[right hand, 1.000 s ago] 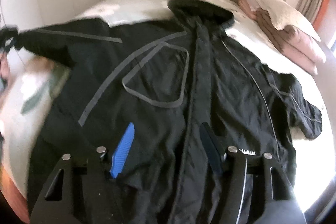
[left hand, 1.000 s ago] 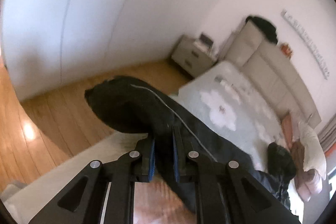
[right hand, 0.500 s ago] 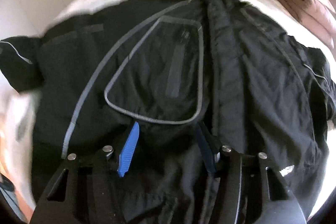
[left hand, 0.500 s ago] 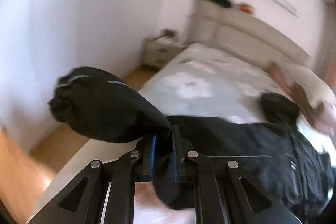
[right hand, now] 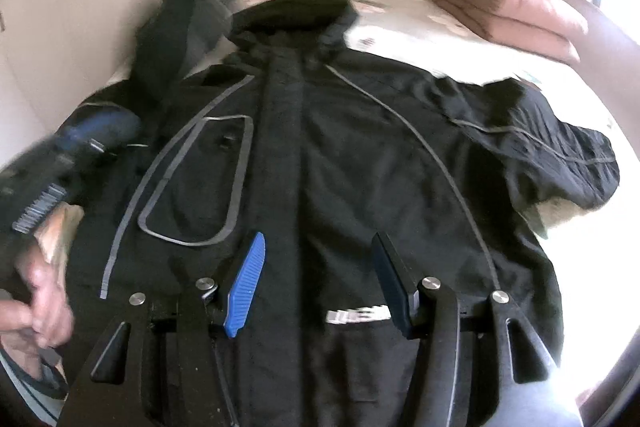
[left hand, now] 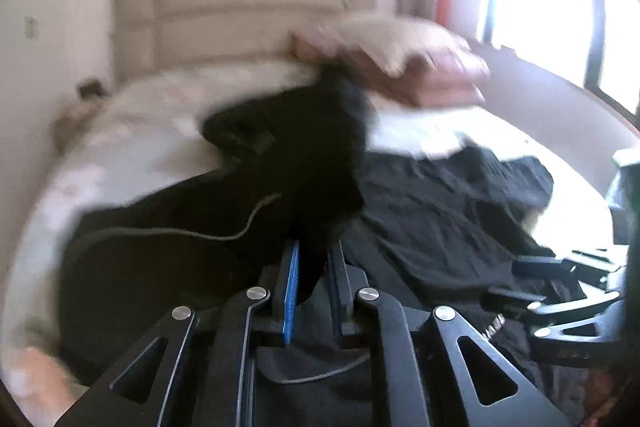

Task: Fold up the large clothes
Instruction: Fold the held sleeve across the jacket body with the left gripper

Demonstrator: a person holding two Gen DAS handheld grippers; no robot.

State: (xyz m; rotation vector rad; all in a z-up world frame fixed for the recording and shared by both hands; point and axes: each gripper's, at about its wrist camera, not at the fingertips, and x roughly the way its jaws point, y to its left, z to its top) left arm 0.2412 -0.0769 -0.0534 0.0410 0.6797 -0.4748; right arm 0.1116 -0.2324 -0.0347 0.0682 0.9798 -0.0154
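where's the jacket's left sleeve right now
In the left wrist view the sleeve is pinched in the left gripper, lifted over the jacket body on the bed.

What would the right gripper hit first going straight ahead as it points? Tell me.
Most likely the black jacket: the open right gripper points down at its front, near the zipper line, with nothing visible between. Depth is unclear.

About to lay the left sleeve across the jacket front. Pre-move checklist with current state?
1. left gripper clamped on sleeve: ok.
2. right gripper open, holding nothing: ok.
3. jacket front-up and spread on bed: ok.
4. Right sleeve flat: not ok, bunched at the bed edge.
5. Left view sharp enough to place the cuff: not ok, motion blur.
6. Sleeve twisted: cannot tell.
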